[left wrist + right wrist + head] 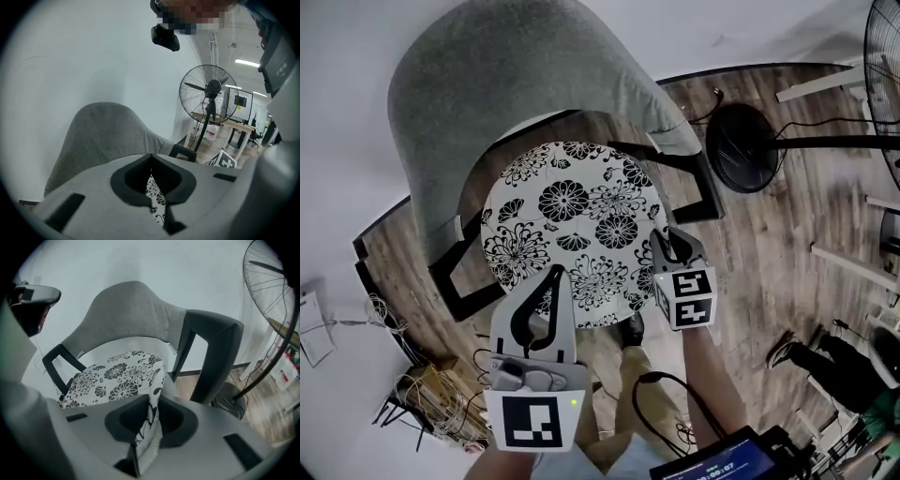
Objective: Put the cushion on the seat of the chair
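Left claw (557,272) pinching near edge of floral cushion (572,220); right claw (660,235) clamping fold at cushion's right edge. Cushion lying across seat of grey chair (506,66).

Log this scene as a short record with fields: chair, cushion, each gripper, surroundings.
chair: grey curved back, dark frame, facing the person
cushion: rounded, black-and-white floral, spread over the seat, near edge pinched up
left gripper: shut on the cushion's near edge
right gripper: shut on the cushion's near-right edge
surroundings: standing fan right of the chair, wooden floor
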`<state>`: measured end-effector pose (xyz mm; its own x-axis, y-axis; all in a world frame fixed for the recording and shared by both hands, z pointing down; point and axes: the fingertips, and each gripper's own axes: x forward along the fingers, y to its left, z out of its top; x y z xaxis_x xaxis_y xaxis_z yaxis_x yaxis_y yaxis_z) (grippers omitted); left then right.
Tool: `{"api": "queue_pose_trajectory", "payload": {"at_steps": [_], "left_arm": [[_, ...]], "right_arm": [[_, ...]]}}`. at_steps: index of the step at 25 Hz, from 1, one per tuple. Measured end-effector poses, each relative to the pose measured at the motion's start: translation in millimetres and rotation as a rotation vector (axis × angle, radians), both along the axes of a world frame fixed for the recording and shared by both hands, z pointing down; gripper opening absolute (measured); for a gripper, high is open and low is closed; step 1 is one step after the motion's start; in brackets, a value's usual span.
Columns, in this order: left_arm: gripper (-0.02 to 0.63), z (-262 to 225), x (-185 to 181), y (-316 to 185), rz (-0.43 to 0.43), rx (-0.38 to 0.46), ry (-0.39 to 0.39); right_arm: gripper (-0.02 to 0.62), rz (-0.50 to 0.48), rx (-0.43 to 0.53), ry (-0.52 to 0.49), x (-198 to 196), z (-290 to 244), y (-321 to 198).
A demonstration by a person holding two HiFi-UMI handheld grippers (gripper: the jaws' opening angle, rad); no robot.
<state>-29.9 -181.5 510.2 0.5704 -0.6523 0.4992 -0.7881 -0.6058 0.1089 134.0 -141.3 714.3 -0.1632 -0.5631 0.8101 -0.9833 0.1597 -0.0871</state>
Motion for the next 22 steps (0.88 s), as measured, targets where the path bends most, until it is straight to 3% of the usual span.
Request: {"api": "queue_pose_trajectory", "payload": {"at_steps": [4, 8, 22], "left_arm": [[0.009, 4, -3, -1, 0.006, -0.007, -0.004], [0.009, 5, -6, -3, 0.004, -0.004, -0.011], [0.009, -23, 2, 8, -0.01, 0.047, -0.006]], "right_arm": [[0.08, 0.005, -0.023, 0.018, 1, 8, -2], [0.154, 0.04, -0.034, 0.072, 19, 16, -1], [0.136, 0.03, 0.046, 0.083, 24, -33, 5]]}}
